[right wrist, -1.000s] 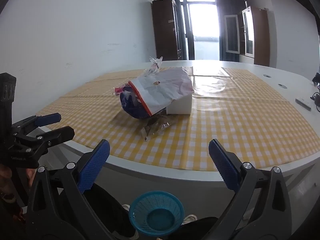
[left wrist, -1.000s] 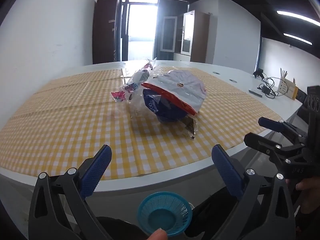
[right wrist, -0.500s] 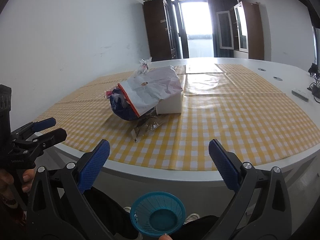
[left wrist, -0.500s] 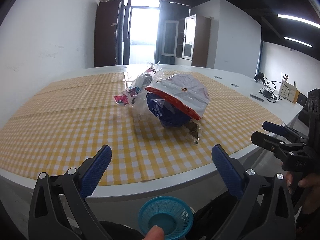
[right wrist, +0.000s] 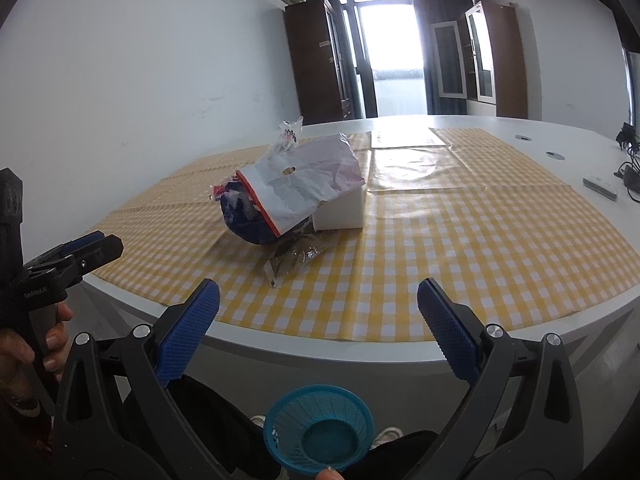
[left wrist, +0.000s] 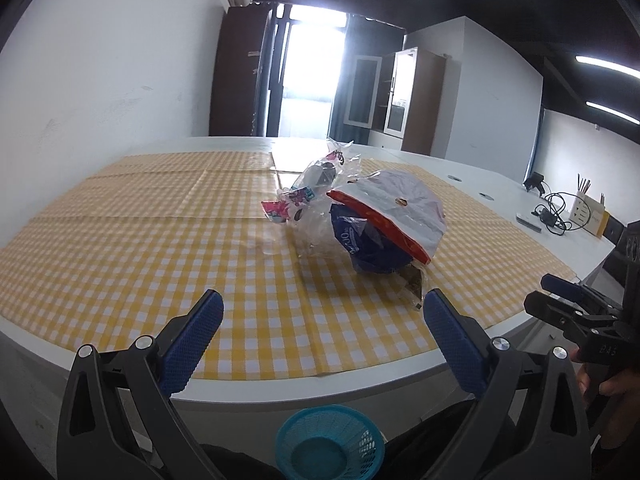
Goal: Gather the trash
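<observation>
A pile of trash lies on the yellow checked tablecloth [left wrist: 160, 240]: a white bag with a red strip [left wrist: 400, 208] over a blue bag [left wrist: 368, 252], clear printed wrappers [left wrist: 316, 188] behind, and a brownish wrapper [left wrist: 414, 286] in front. In the right wrist view the white bag [right wrist: 308, 184] leans on a white foam box [right wrist: 344, 212], with the wrapper [right wrist: 296, 256] nearest me. My left gripper [left wrist: 324, 332] and right gripper [right wrist: 320, 320] are both open and empty, at the table's near edge, short of the pile. A blue basket [left wrist: 330, 440] [right wrist: 320, 436] sits low beneath each.
The white table rim [left wrist: 280, 384] [right wrist: 360, 360] lies just ahead of both grippers. A remote [right wrist: 600, 186], cables [left wrist: 554, 210] and a pen holder [left wrist: 588, 216] sit at the far right. Cabinets and a bright doorway stand behind.
Both grippers have risen and come closer over the table edge, so the pile looks nearer. The jaws stay open and the trash has not moved.
</observation>
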Demonstrator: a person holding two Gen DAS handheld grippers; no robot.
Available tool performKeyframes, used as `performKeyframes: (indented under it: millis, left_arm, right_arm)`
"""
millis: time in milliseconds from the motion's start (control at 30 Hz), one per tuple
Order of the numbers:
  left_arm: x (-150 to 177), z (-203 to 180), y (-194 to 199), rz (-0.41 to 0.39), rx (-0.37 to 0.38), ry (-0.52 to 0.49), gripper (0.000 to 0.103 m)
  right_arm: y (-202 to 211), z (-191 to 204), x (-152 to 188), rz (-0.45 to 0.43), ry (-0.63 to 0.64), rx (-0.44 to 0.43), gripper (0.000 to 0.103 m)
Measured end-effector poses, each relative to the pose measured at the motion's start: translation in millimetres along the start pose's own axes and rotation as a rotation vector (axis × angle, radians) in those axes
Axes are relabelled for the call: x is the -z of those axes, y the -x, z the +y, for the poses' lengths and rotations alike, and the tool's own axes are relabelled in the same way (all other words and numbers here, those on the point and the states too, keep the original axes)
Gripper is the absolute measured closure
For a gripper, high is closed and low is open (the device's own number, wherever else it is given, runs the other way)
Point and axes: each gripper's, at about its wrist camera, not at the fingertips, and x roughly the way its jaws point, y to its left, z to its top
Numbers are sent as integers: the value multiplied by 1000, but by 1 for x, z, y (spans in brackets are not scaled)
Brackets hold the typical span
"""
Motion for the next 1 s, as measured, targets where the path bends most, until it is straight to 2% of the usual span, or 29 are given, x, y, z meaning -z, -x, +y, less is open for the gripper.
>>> performKeyframes:
  millis: [233, 667, 867, 1000]
  left_arm:
    - [1, 13, -10, 7, -24, 25, 6]
    - [0, 23, -22, 48, 39, 70, 6]
    - [-5, 32, -21, 45, -7, 71, 6]
    - [-10, 30, -21, 96, 30, 82, 6]
  right_arm:
    - [-6, 0, 3, 8, -7, -4, 8]
    - [-17, 10, 8, 31, -1, -23, 8]
    - [-12, 7, 6, 13, -9, -16, 8]
    - [-9, 3, 3, 2, -39, -31, 8]
